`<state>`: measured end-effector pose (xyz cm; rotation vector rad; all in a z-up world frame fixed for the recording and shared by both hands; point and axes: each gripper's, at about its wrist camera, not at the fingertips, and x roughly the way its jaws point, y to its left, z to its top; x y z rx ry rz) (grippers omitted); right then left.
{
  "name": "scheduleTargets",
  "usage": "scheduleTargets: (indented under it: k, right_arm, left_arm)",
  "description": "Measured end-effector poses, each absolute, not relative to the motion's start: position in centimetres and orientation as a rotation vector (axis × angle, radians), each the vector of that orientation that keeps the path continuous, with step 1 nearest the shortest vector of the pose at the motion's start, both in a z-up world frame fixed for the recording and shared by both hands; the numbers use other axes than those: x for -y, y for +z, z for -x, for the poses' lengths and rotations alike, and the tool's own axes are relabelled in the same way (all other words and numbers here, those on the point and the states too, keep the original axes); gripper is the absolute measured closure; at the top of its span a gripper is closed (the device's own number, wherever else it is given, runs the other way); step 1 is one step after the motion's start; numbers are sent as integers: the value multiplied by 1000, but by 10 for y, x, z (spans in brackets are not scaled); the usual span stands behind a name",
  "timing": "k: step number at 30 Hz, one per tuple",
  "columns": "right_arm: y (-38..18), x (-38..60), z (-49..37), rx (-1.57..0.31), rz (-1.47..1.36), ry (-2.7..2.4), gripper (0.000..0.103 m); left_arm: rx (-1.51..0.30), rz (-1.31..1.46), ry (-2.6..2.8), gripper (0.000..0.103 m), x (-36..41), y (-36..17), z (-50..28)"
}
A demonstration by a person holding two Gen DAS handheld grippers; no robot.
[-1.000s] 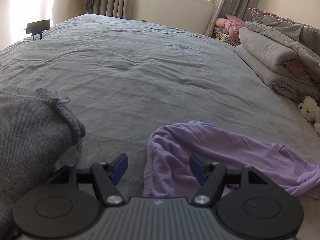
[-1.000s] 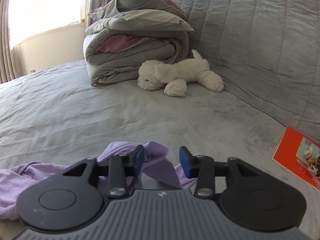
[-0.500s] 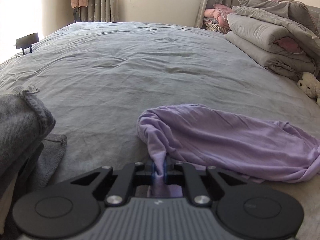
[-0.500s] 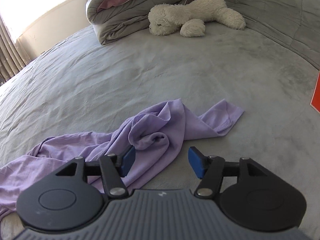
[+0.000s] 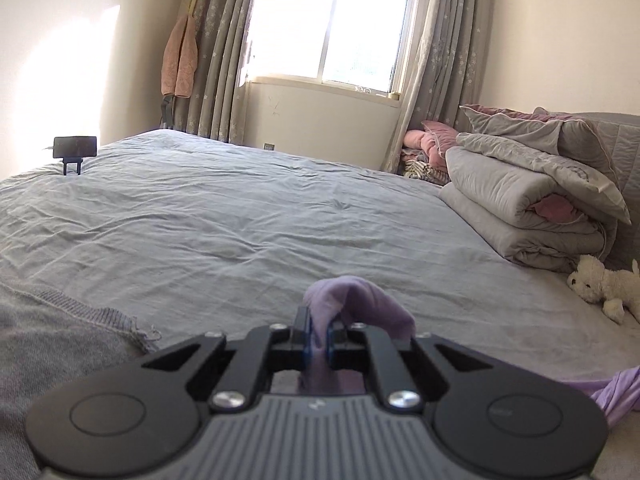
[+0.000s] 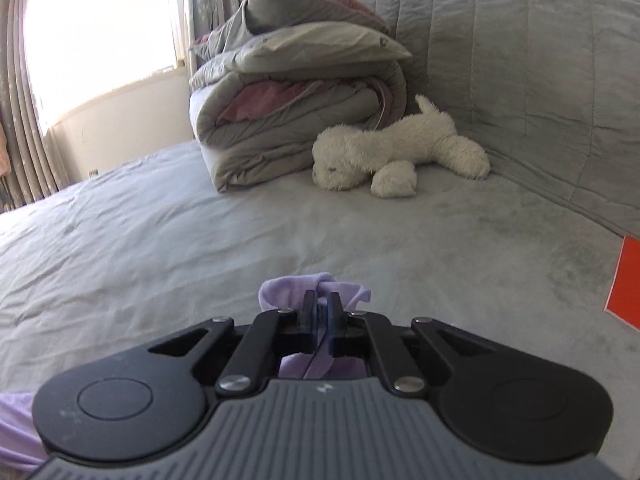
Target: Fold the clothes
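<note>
A lilac garment (image 5: 360, 304) is pinched in both grippers above the grey bed. My left gripper (image 5: 317, 334) is shut on a fold of it that bulges over the fingertips; more lilac cloth (image 5: 618, 392) trails at the lower right of the left wrist view. My right gripper (image 6: 320, 316) is shut on another bunched edge of the lilac garment (image 6: 288, 290), and a bit of the same cloth (image 6: 16, 432) hangs at the lower left of the right wrist view. The rest of the garment is hidden under the gripper bodies.
A grey knit sweater (image 5: 60, 340) lies at the left. Folded grey-pink quilts (image 5: 532, 196) and a white plush dog (image 6: 400, 156) sit by the headboard. An orange card (image 6: 624, 284) lies at the right. A phone on a stand (image 5: 74, 150) is at the far left edge.
My right gripper has shut on the lilac garment. Both grippers have tilted up, lifting the cloth off the bed; the left stayed shut on it.
</note>
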<state>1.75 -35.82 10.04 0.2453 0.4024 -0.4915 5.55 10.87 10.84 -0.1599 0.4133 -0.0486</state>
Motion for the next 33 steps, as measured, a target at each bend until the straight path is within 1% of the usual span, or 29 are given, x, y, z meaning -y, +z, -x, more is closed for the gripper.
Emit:
scheduleTargets:
  k: [1,4,6,7,9,11,13,14,15,16,17,18,21,23,24,25,30,33]
  right_arm:
    - [111,358,-7,-341,-231,-537,103]
    - [125,365,17,-224,-132,-750,103]
    - [121,379,22,-244,-178,-780,103]
    - [118,386,24,-260,-205,-785,99]
    - [99,397,10,-408,-324,-624,90]
    - [79,398,-9,-557,-424,-479,90]
    - [66,393,-24,-621,-500,-401,88]
    - [64,387,-31,-637,-488,-379,85]
    - [61,381,-37,-652,-475,-356,67]
    - [59,374,-43,-667,-462,-334,33]
    - [56,368,-49,-683,-449,-311,21]
    - [54,362,-55,-697,-433,-290,15]
    - [46,343,-63,-727,-326,-275,16]
    - [42,331,-69,-745,-254,-264,44]
    - [39,325,-72,-754,-218,-259,88]
    - [38,319,-74,-758,-189,-255,97]
    - [90,336,-36,-472,-238,-388,97]
    - [115,342,-11,-317,-133,-557,97]
  left_arm:
    - [-403,156,-49,96,-109,111,-54]
    - [-424,137,-49,96,-108,112,-55]
    - [-489,127,-55,96,-107,104,-60]
    - [-527,120,-57,95,-106,99,-64]
    - [-588,114,-53,95,-105,88,-68]
    - [-603,111,-51,95,-105,84,-68]
    - [-598,103,-49,95,-105,84,-67]
    - [-599,98,-50,95,-105,83,-66]
    - [-600,93,-50,95,-104,83,-66]
    - [-601,88,-51,95,-103,83,-65]
    - [-605,83,-51,95,-102,82,-65]
    - [-616,76,-49,95,-101,80,-66]
    - [-640,56,-54,95,-95,75,-69]
    - [-643,42,-63,95,-92,74,-68]
    - [-637,44,-63,95,-92,76,-67]
    - [-630,46,-63,95,-93,77,-67]
    - [-565,103,-75,95,-102,92,-61]
    - [-559,139,-119,95,-102,96,-59]
